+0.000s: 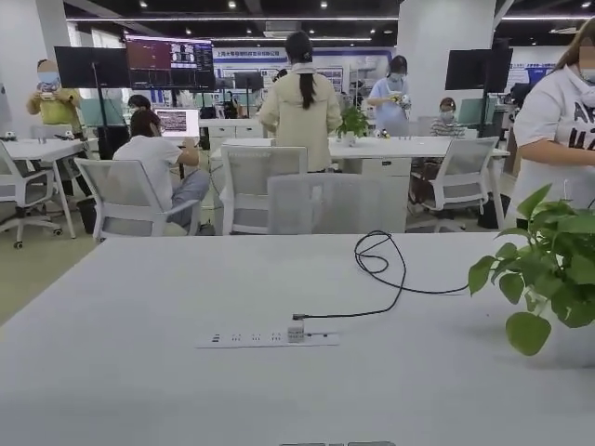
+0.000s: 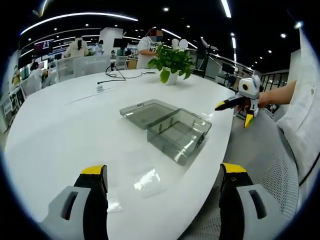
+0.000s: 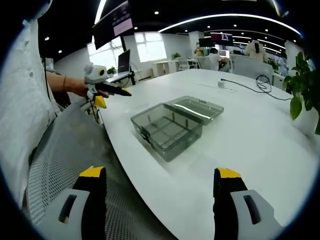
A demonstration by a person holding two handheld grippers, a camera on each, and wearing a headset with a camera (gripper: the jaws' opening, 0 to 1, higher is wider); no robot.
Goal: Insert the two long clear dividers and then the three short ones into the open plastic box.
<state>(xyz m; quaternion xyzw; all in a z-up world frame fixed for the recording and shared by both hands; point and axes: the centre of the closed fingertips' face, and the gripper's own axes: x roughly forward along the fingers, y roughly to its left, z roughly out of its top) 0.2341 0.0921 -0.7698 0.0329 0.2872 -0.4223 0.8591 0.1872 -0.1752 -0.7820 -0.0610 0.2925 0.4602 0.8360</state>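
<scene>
Both grippers are held spread and empty at the table's edge, facing the open box.

The left gripper [image 2: 162,170] has its yellow-tipped jaws wide apart with nothing between them, and so does the right gripper [image 3: 161,172]. The smoky clear plastic box [image 2: 180,131] sits open on the white table [image 2: 60,115], near its rounded edge, its hinged lid [image 2: 146,111] lying flat beside it. Just in front of the left gripper, faint clear flat pieces [image 2: 146,180] lie on the table, too glary to tell apart. Farther off are a potted plant [image 2: 170,62], a black cable [image 1: 390,279] and a power strip [image 1: 268,339]. A grey mesh chair seat [image 3: 75,150] lies under the right gripper.
</scene>
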